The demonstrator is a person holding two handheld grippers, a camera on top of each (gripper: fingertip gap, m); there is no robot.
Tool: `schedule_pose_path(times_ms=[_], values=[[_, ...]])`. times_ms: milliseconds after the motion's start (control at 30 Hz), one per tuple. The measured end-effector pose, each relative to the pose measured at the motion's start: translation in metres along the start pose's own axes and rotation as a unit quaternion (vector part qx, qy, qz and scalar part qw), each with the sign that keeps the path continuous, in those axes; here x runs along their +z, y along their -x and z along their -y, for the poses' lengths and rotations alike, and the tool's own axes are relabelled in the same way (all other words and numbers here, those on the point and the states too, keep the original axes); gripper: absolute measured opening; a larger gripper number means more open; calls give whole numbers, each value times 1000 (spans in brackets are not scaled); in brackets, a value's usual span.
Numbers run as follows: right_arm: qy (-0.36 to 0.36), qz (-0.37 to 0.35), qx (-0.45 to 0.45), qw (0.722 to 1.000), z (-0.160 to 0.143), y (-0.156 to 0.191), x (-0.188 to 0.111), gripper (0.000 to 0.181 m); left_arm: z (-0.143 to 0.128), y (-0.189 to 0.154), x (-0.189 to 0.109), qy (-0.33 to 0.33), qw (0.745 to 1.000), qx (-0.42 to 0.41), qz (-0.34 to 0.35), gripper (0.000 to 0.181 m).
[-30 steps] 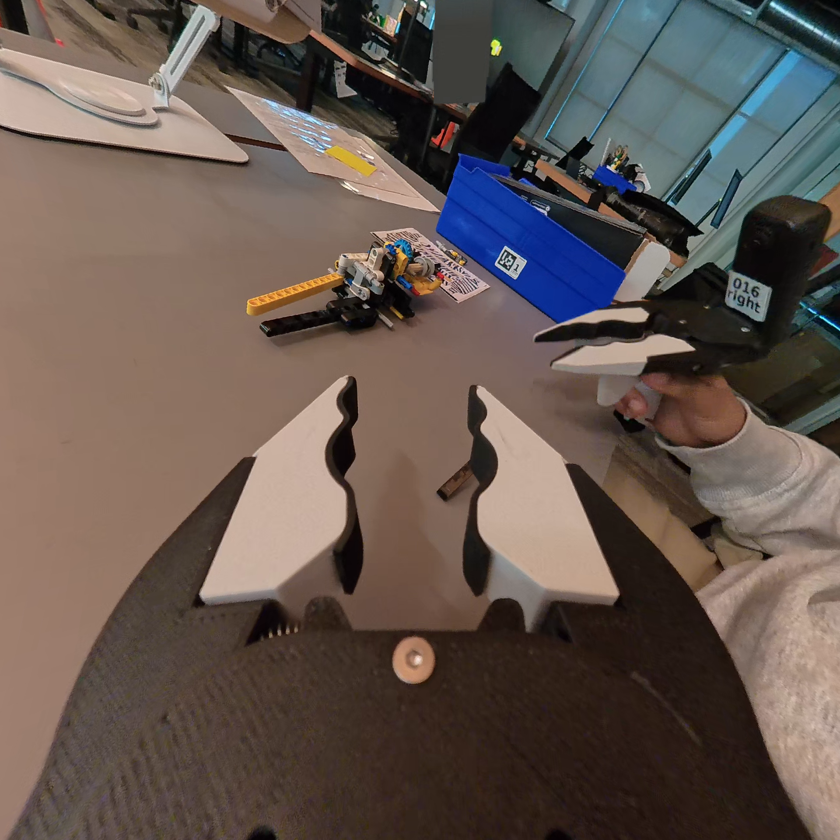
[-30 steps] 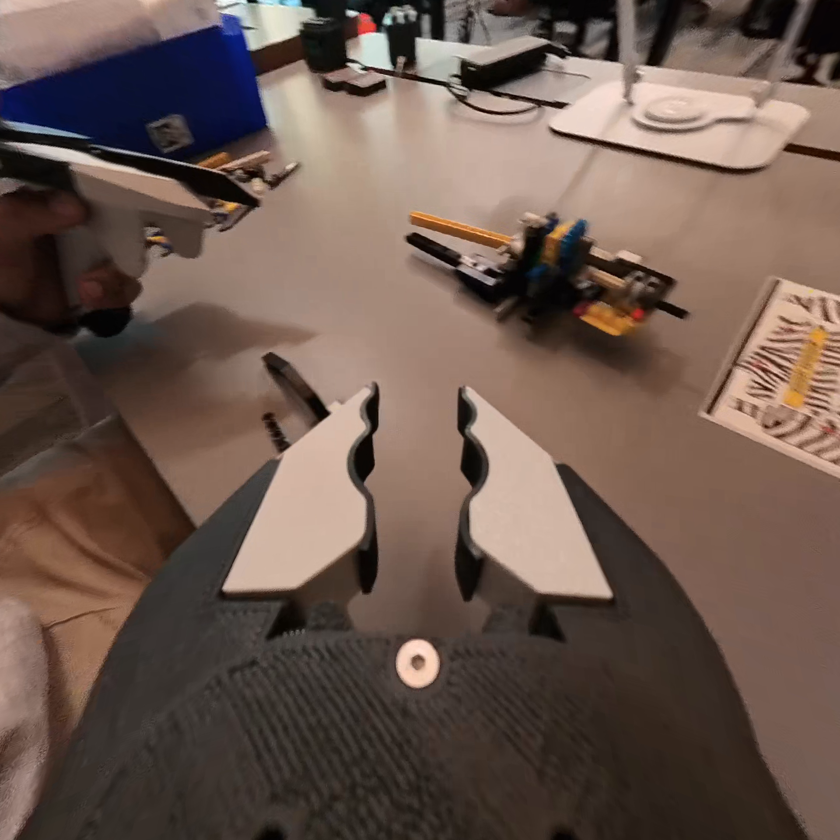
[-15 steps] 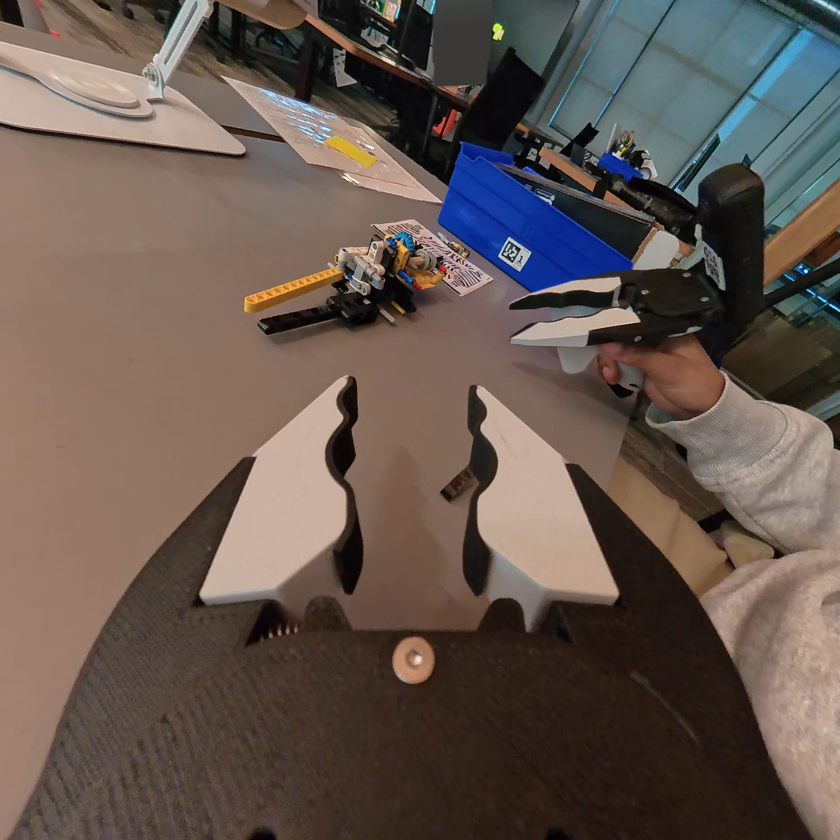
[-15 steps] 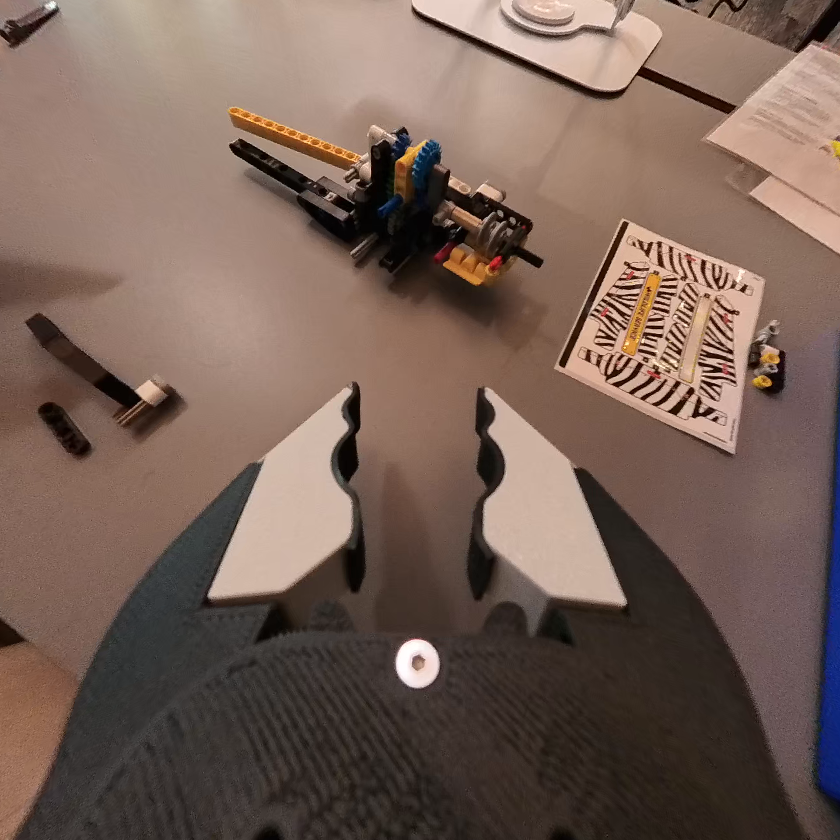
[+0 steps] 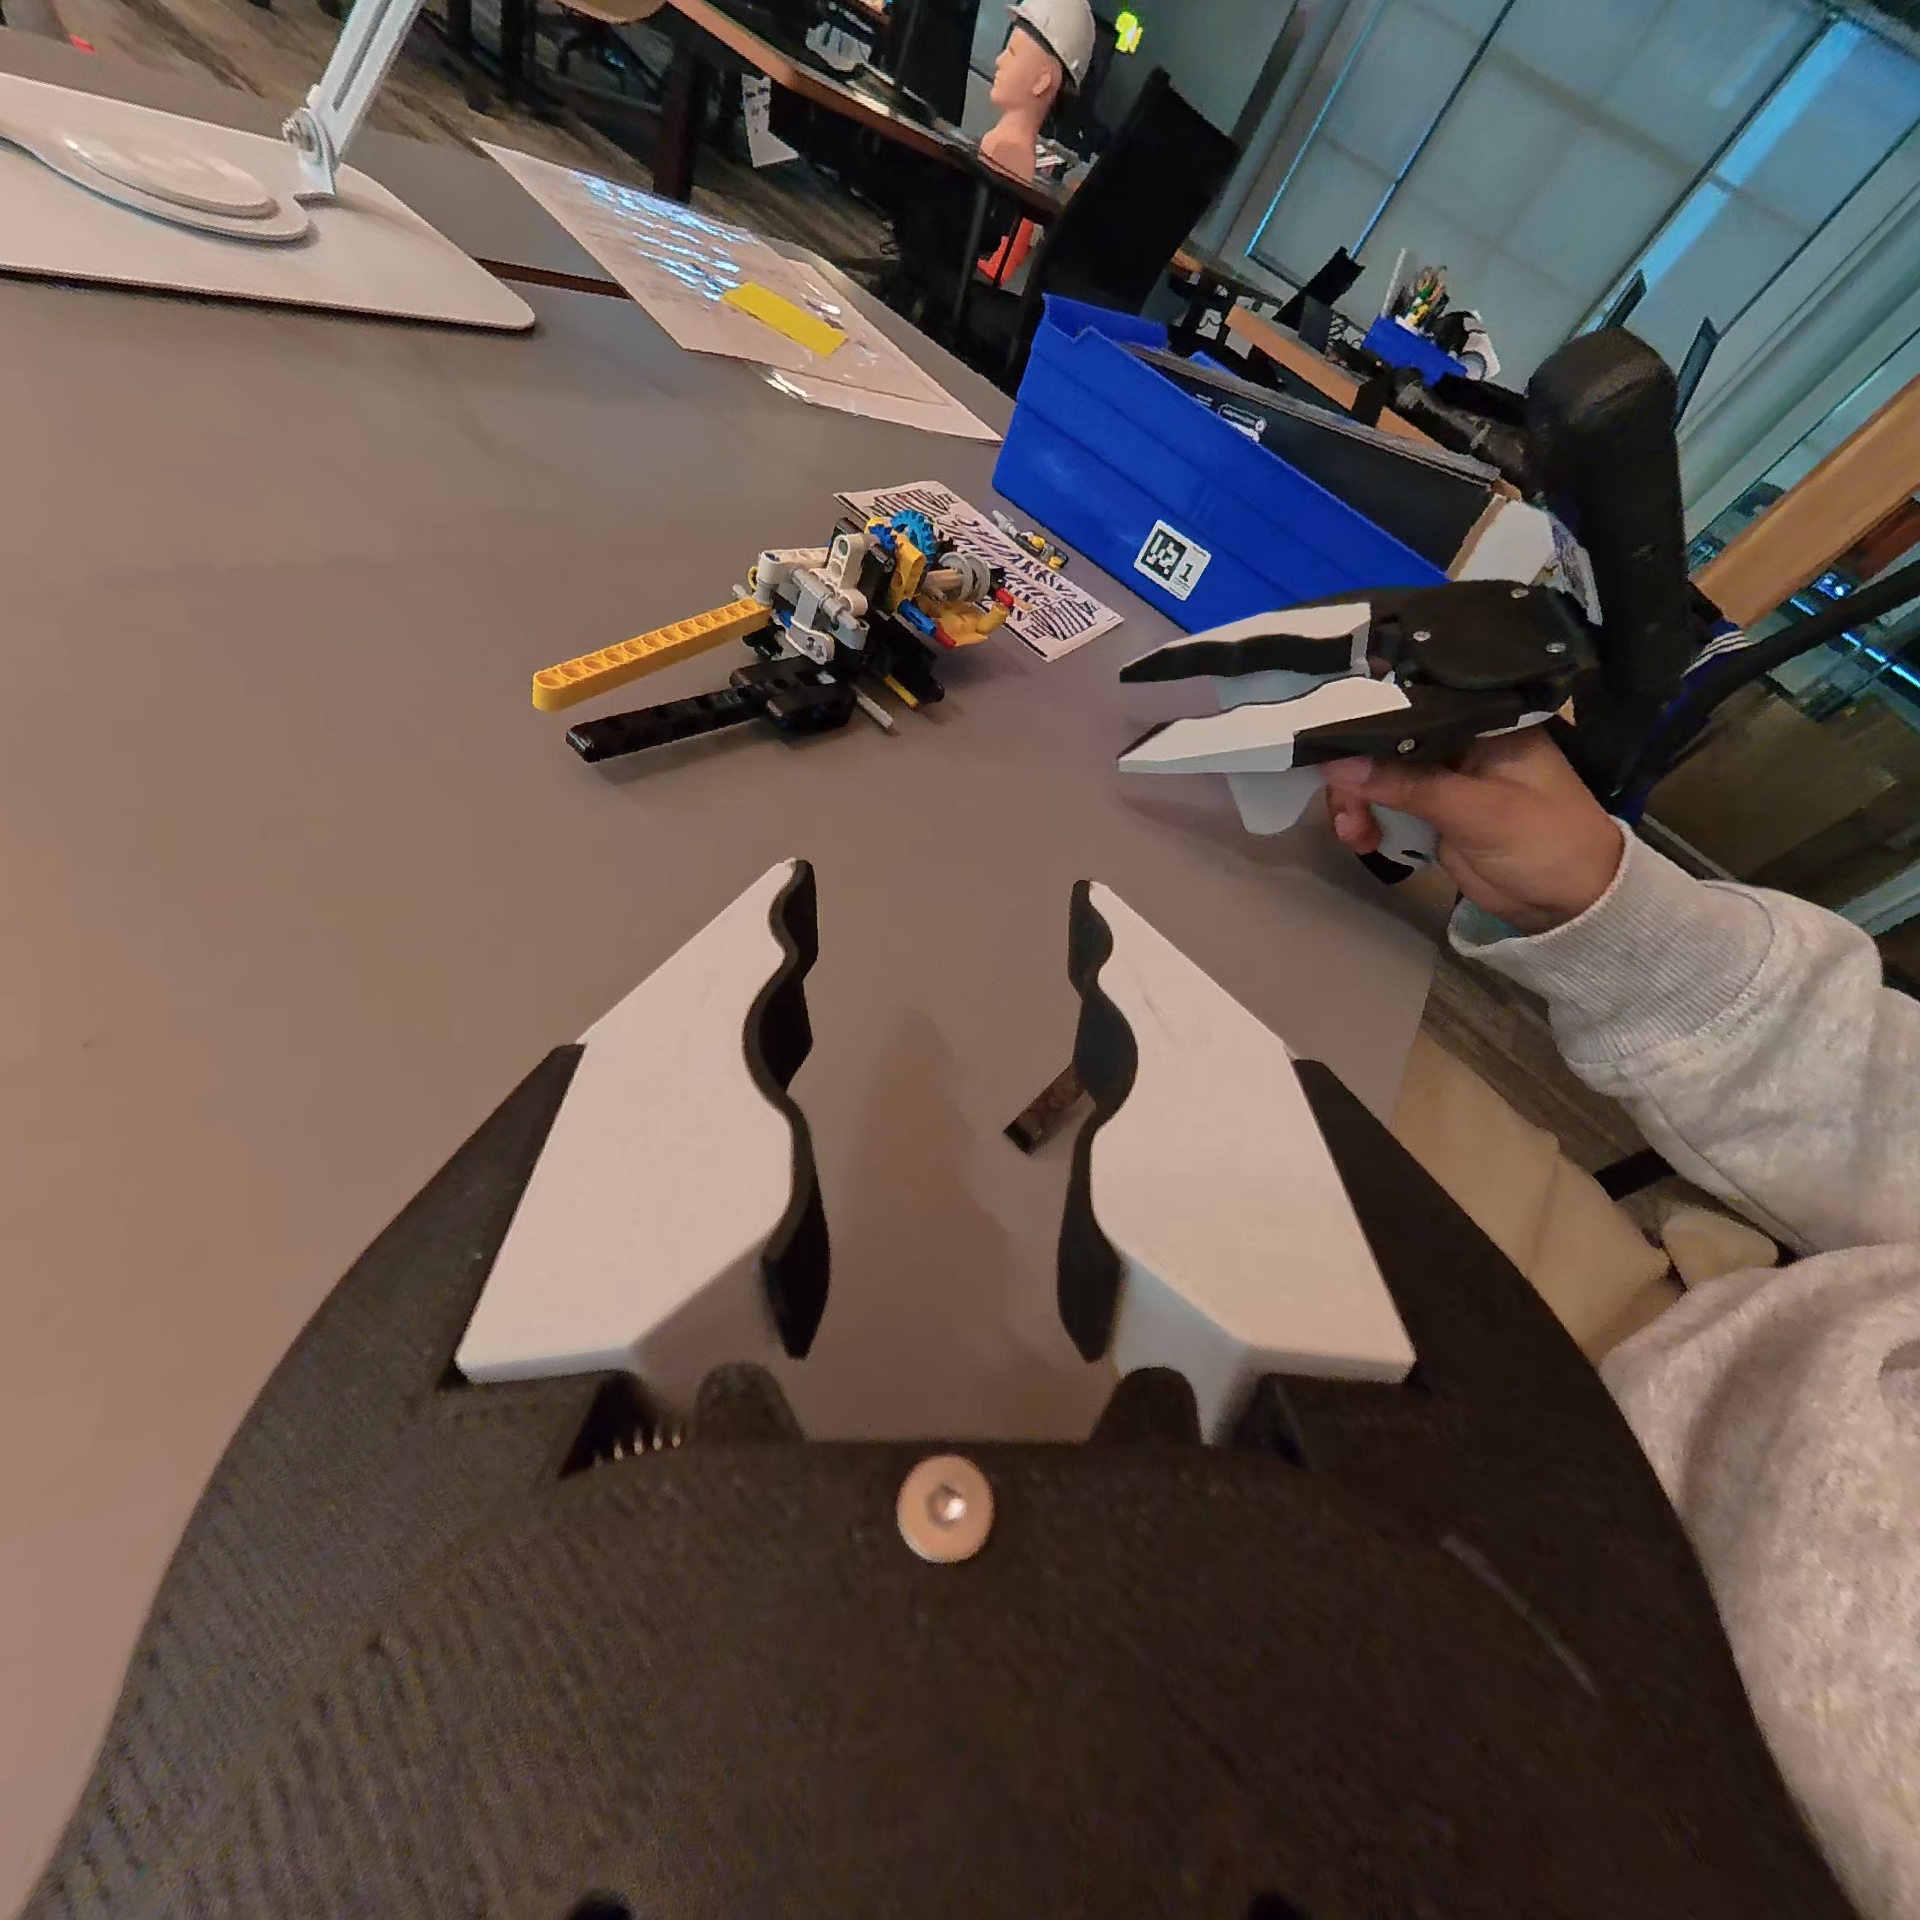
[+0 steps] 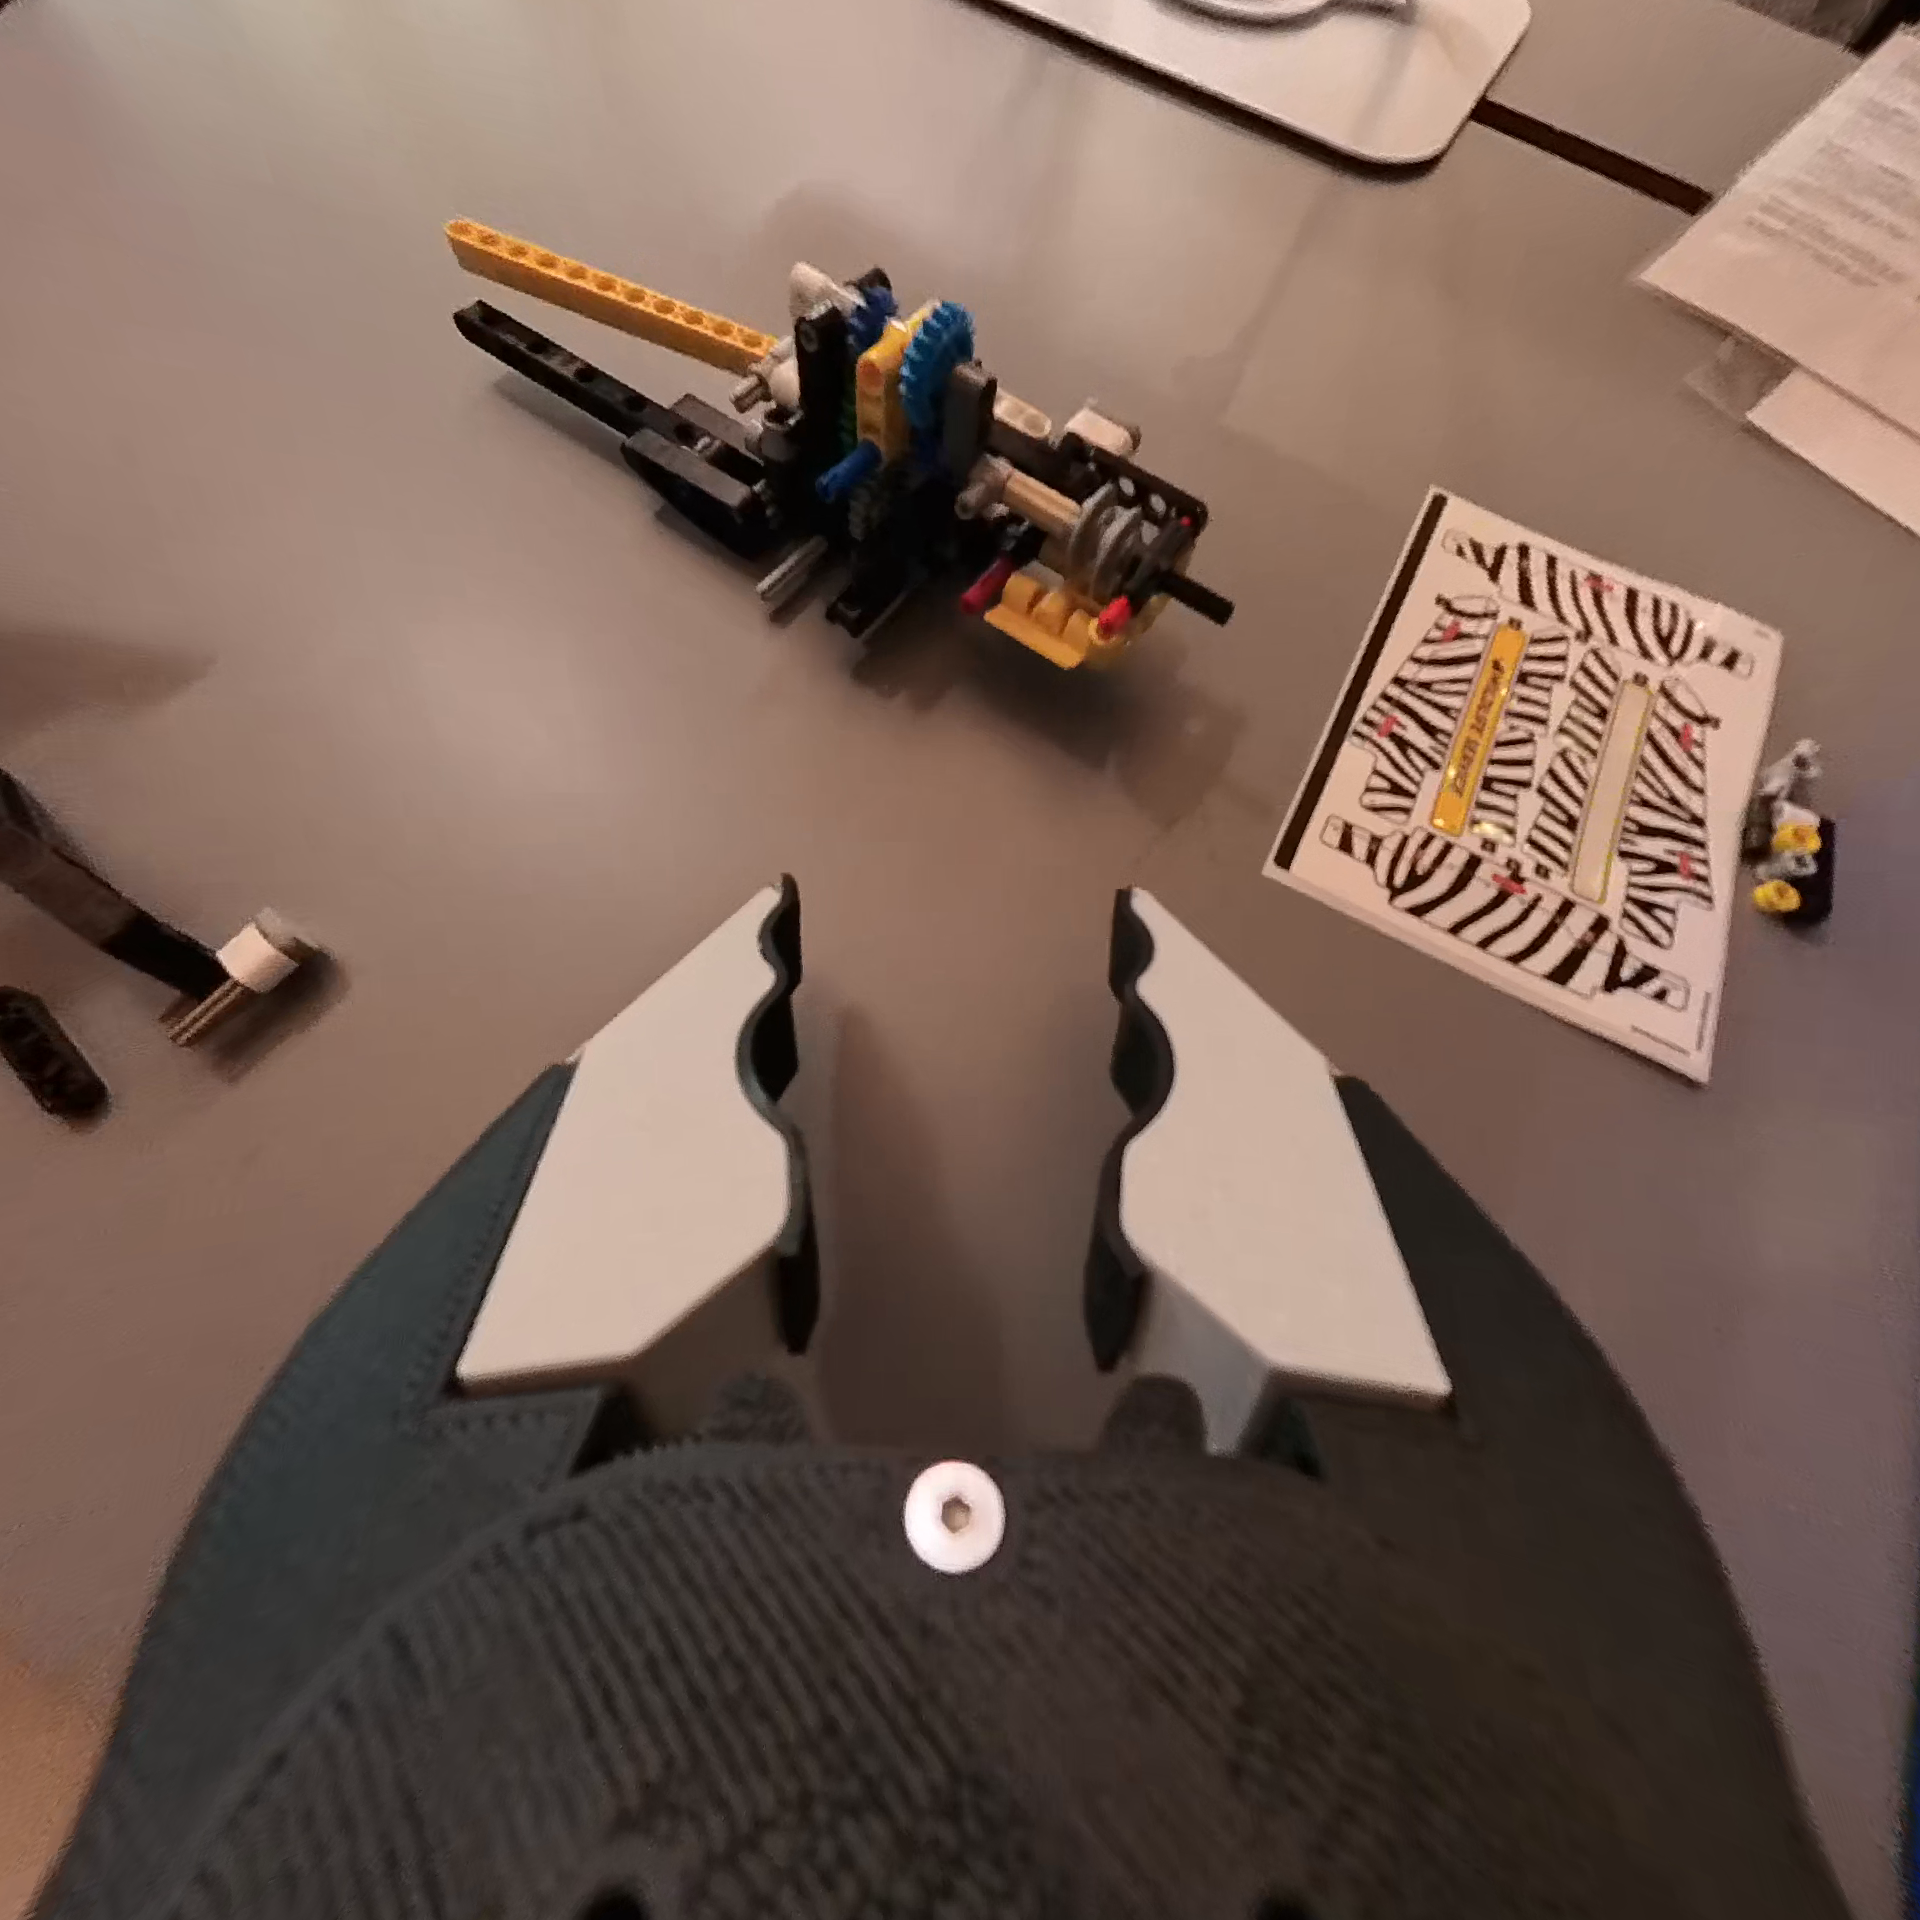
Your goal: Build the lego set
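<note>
A: Item one?
B: Right gripper (image 6: 954,904), fingers parted, empty, above grey table (image 6: 312,520)

A: Beyond it?
B: Part-built lego model (image 6: 883,447), yellow beam and black beam projecting left; zebra-striped sticker sheet (image 6: 1527,779) to its right

A: Left edge?
B: Loose black pieces (image 6: 94,935)

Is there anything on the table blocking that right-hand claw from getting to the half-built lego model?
Nothing visible does. The right gripper is open and empty, and only bare grey table lies between it and the lego model. The sticker sheet lies off to one side.
</note>
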State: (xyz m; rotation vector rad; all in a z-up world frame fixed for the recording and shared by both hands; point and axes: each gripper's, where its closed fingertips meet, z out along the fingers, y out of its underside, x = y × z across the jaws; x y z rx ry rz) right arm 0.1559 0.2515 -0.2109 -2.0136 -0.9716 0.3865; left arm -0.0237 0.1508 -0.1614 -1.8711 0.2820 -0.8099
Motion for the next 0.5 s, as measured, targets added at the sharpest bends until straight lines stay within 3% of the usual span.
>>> schedule_pose_path(times_ms=[233, 400, 500], values=[[38, 2, 0, 999, -12, -2, 19, 72, 1, -1, 3, 2, 1000, 3, -3, 47], [53, -4, 53, 997, -17, -12, 20, 96, 1, -3, 5, 3, 1000, 7, -5, 47], [57, 9, 38, 998, -19, -6, 21, 110, 2, -3, 6, 3, 1000, 9, -5, 47]])
